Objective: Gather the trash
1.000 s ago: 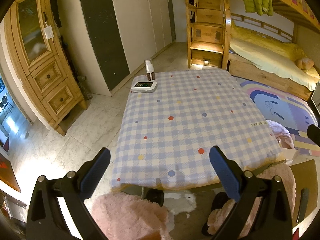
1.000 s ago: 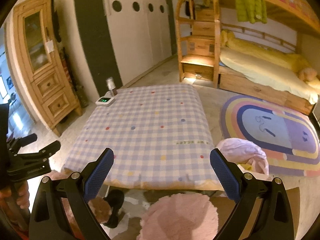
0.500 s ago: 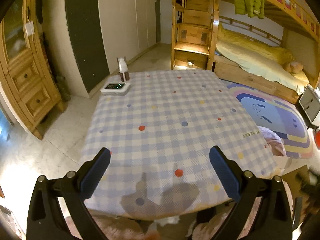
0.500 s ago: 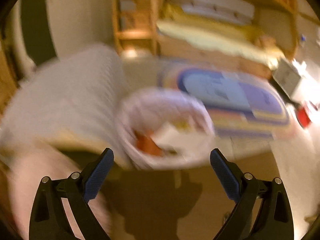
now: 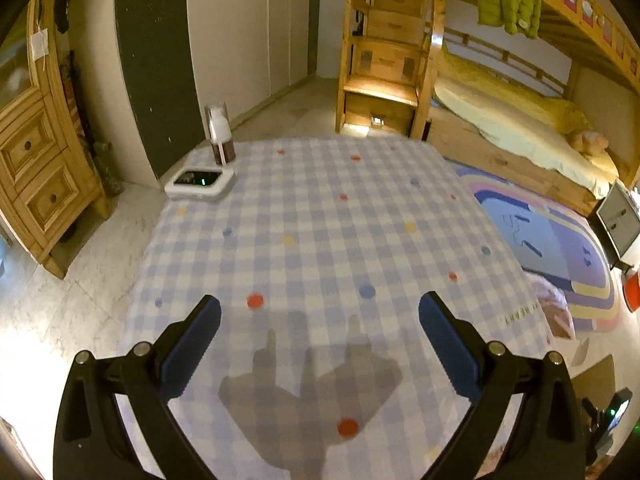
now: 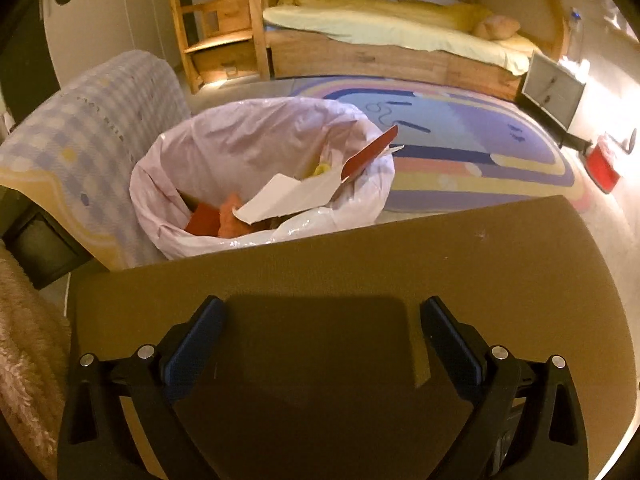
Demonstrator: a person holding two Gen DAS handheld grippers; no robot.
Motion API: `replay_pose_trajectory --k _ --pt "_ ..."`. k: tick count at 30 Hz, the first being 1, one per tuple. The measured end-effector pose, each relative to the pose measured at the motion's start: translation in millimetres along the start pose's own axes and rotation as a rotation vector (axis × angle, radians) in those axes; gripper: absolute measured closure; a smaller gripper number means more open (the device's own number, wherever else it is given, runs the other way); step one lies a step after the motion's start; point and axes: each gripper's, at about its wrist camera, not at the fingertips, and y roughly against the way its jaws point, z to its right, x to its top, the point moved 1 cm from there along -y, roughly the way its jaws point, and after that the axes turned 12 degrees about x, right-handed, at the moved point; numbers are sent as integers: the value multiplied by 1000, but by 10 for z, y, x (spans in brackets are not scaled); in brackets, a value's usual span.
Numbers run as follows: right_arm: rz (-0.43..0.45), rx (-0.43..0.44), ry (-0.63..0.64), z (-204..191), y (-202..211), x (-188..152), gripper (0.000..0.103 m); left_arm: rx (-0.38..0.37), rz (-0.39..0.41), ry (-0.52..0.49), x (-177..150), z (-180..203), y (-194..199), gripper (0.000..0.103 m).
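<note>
My left gripper (image 5: 319, 312) is open and empty, held above the near part of the blue checked tablecloth (image 5: 320, 220). My right gripper (image 6: 320, 320) is open and empty above a brown flat surface (image 6: 360, 272). Beyond that surface stands a trash bin lined with a pale pink bag (image 6: 224, 148). Inside it lie white paper (image 6: 288, 196), a red card (image 6: 368, 154) and orange scraps (image 6: 230, 220). A sliver of the bag also shows in the left wrist view (image 5: 554, 304) past the table's right edge.
A white device with a lit screen (image 5: 199, 180) and a small bottle (image 5: 219, 134) stand at the table's far left corner. A pink fluffy seat (image 6: 24, 332) is at my left. A colourful rug (image 6: 460, 148), a bunk bed (image 6: 380, 32) and a wooden cabinet (image 5: 32, 184) surround the table.
My right gripper swung right from over the table to face the lined trash bin and the brown surface. My left gripper moved forward over the tablecloth. Both stayed open.
</note>
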Motion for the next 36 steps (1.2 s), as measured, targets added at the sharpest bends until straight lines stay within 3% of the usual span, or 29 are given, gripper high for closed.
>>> replay_pose_trajectory --k 5,11,15,19,27,36 --pt "0 -1 0 -17 1 -29 6 18 56 56 10 -58 -112 7" --pt "-2 -4 2 -17 -28 7 6 34 18 32 -74 -117 -268 7" --pt "-3 -2 0 26 -46 47 6 17 -7 86 -60 -253 -302 7" --pt "-3 -1 -1 35 -43 55 6 59 16 116 -28 -351 -288 7" --pt "-1 7 -8 153 -95 86 6 74 -7 172 -11 -524 -359 7" --pt "-4 -3 -2 132 -60 60 6 170 34 327 -186 -1138 -183 7"
